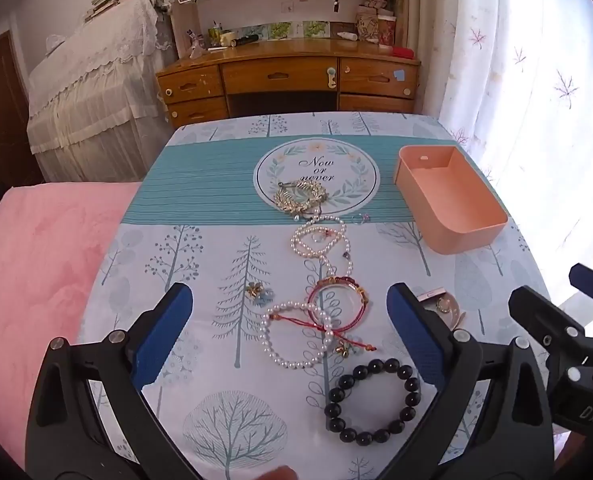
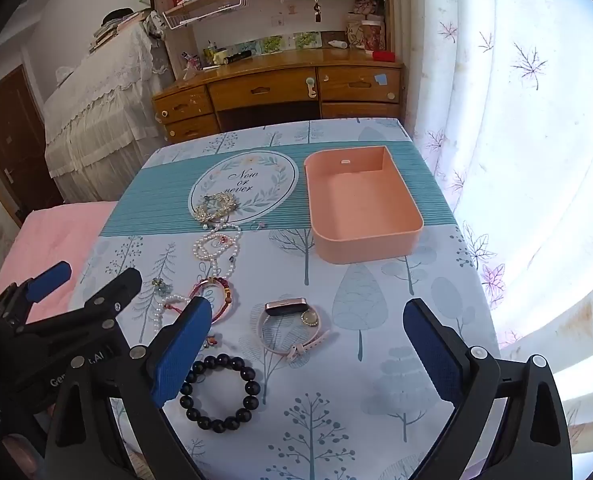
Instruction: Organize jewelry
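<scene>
Jewelry lies in a loose line on the tree-print tablecloth (image 1: pixel 200 248). Nearest is a black bead bracelet (image 1: pixel 372 400), also in the right wrist view (image 2: pixel 220 394). Beyond it lie a pearl bracelet with red cord (image 1: pixel 292 336), a red bangle (image 1: pixel 338 298), a pearl necklace (image 1: pixel 322 242) and a gold piece (image 1: pixel 300 196). A pink watch (image 2: pixel 292 326) lies to the right. An empty peach box (image 1: pixel 452 200) (image 2: pixel 360 200) stands far right. My left gripper (image 1: pixel 290 336) is open above the bracelets. My right gripper (image 2: pixel 308 356) is open above the watch.
A small flower earring (image 1: pixel 256 292) lies left of the bangle. A small ring (image 1: pixel 360 218) lies beside the necklace. A pink bed (image 1: pixel 36 264) is on the left, a wooden desk (image 1: pixel 288 76) behind the table, and a curtain (image 1: pixel 536 80) on the right.
</scene>
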A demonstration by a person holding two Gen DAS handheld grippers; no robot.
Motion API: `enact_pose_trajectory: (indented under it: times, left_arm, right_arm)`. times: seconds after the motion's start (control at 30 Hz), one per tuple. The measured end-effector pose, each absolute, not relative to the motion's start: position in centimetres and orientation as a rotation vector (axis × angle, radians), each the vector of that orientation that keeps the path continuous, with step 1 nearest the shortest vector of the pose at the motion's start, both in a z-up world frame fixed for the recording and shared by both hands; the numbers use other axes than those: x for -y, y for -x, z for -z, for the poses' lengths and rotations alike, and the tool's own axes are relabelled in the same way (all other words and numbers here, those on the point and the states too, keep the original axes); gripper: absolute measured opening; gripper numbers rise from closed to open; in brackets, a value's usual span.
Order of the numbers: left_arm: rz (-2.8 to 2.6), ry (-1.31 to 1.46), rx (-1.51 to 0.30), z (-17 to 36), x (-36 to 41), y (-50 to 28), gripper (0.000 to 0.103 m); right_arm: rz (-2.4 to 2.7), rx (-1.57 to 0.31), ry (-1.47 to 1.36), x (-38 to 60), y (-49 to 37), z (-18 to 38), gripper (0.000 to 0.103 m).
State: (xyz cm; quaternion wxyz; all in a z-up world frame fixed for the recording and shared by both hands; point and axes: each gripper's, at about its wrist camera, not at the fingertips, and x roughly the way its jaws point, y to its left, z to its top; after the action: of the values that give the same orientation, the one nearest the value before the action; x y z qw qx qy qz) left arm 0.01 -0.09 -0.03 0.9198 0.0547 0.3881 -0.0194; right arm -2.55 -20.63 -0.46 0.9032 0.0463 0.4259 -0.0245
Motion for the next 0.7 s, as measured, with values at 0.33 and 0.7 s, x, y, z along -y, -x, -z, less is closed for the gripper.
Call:
enact_pose_trajectory:
  times: [0.33, 0.7]
  left_arm:
    - [0.06, -0.096, -0.83, 0.6, 0.0, 1.6, 0.097]
    - [0.07, -0.072, -0.865, 0.5, -0.1, 1.7, 0.096]
  right_arm:
    - [0.06, -0.87, -0.039, 19.6, 3.6, -0.1, 0.098]
    - [0.051, -0.871, -0.042, 19.4, 4.8, 0.3, 0.098]
